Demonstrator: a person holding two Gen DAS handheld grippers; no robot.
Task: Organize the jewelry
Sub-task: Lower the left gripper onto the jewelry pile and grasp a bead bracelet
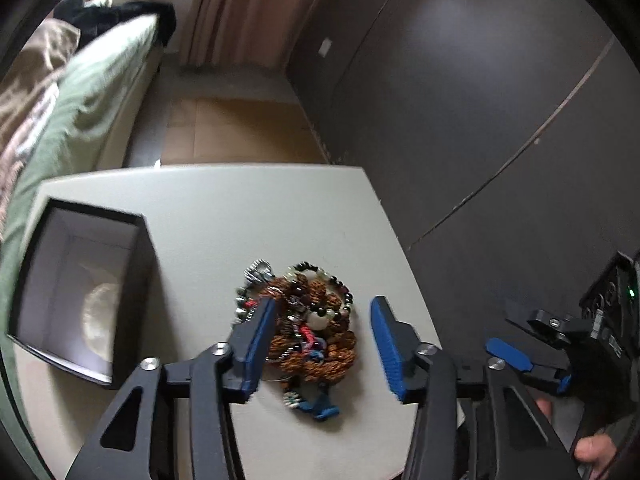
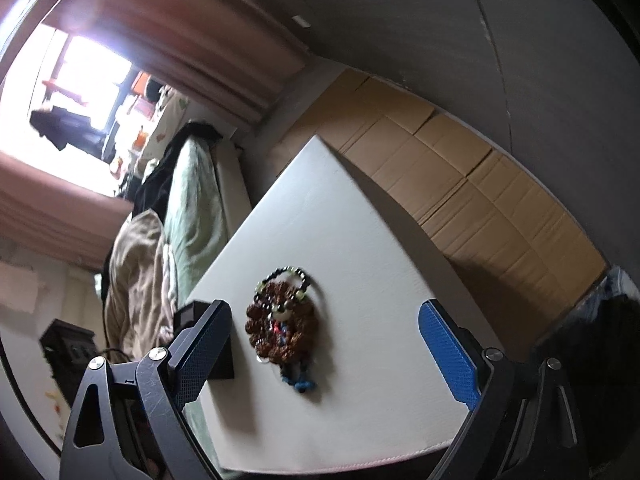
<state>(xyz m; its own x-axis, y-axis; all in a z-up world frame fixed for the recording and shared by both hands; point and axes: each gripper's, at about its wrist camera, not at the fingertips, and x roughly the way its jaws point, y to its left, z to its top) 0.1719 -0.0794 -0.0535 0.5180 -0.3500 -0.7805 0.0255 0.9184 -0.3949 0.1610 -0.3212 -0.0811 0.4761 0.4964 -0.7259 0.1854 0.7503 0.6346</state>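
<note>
Jewelry (image 1: 308, 324) is seen heaped in one tangled pile of brown beaded strands, dark and pale bead bracelets, red and blue cords and small metal pieces, resting on a white table (image 1: 224, 216) toward its near right part. The left gripper (image 1: 323, 346) is held spread wide just above the pile, nothing being gripped; its left blue pad overlaps the pile's left edge in the view, while the right pad stands apart from the beads, close to the table's right edge. An open dark box (image 1: 80, 292) with a pale lining is set at the table's left side, well apart from the pile, with bare tabletop between them and a broad bare stretch behind the pile up to the far edge. The right gripper (image 2: 338, 354) is likewise held wide open and empty, and the pile (image 2: 282, 320) is framed between its fingers, touched by neither; in the left wrist view it is glimpsed beyond the table's right edge. In the right wrist view the box is mostly hidden behind the left finger. Flattened cardboard (image 2: 460, 184) is laid on the floor past the table's far and right edges, against a dark wall. A bed with green bedding (image 1: 84, 108) is found along the table's left side, close to that edge
</note>
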